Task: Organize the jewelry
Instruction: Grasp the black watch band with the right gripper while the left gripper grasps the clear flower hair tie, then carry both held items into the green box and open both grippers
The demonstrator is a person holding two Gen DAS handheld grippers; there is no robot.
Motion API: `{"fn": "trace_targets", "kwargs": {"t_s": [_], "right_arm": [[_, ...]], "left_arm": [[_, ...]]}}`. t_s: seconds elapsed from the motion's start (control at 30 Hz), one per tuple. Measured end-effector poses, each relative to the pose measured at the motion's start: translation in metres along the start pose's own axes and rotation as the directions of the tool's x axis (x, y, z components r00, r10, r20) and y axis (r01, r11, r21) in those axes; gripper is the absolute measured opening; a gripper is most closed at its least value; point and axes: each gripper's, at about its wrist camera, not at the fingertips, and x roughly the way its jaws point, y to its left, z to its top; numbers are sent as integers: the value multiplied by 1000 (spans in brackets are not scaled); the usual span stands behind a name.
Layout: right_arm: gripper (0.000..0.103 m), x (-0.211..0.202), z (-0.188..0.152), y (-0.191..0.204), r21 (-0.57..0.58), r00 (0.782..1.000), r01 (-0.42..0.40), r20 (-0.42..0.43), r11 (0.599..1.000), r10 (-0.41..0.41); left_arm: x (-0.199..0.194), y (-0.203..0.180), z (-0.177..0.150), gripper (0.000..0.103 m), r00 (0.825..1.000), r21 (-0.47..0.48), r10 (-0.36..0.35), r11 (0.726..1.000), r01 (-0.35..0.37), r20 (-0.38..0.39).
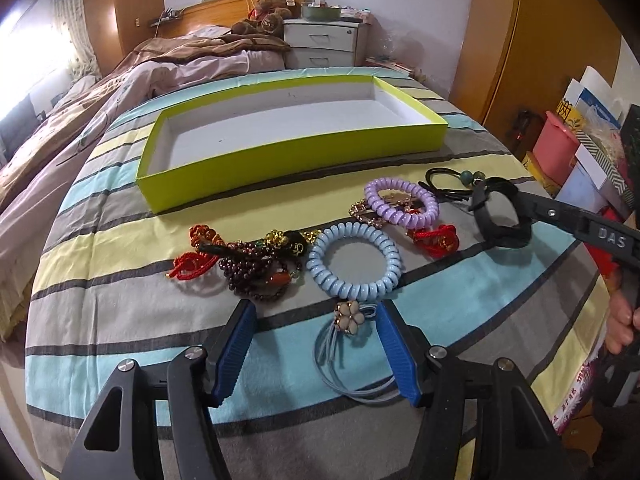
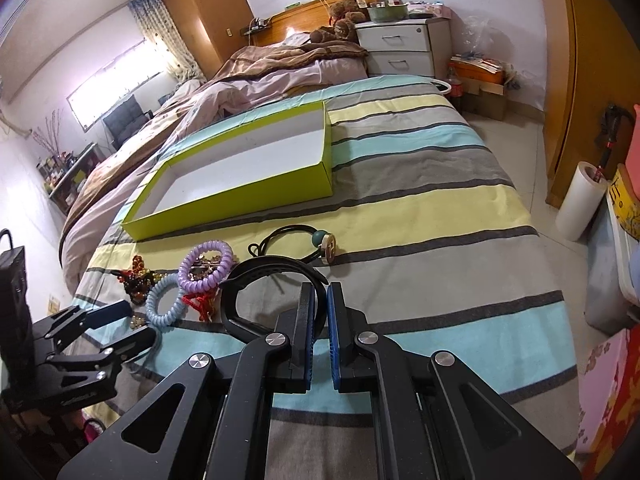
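Observation:
A lime-green tray [image 1: 288,168] with a white inside lies on the striped bedspread; it also shows in the right wrist view [image 2: 240,204]. Jewelry lies in front of it: a blue coil band [image 1: 354,260], a purple coil band [image 1: 402,200], dark red beads with red cord [image 1: 248,264], a black elastic with beads [image 1: 452,184] and a flower hair tie [image 1: 351,318]. My left gripper [image 1: 314,312] is open around the flower hair tie. My right gripper [image 2: 320,292] is shut on a black wristband [image 2: 244,304], which also shows in the left wrist view [image 1: 500,216].
The striped bedspread [image 2: 420,208] stretches free to the right of the jewelry. A rumpled brown duvet [image 1: 80,120] lies left. Boxes and a pink bin [image 1: 556,144] stand beside the bed on the right. A white nightstand [image 2: 400,44] stands far back.

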Motion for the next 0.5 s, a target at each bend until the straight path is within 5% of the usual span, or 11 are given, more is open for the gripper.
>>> {"fn": "trace_targets", "kwargs": {"t_s": [0.5], "right_arm": [[6,-5,1,5,2,1000,-7,22,1000,7]], "left_arm": [[-2,-11,-1,16,1000,20,-26,999,26,7]]}}
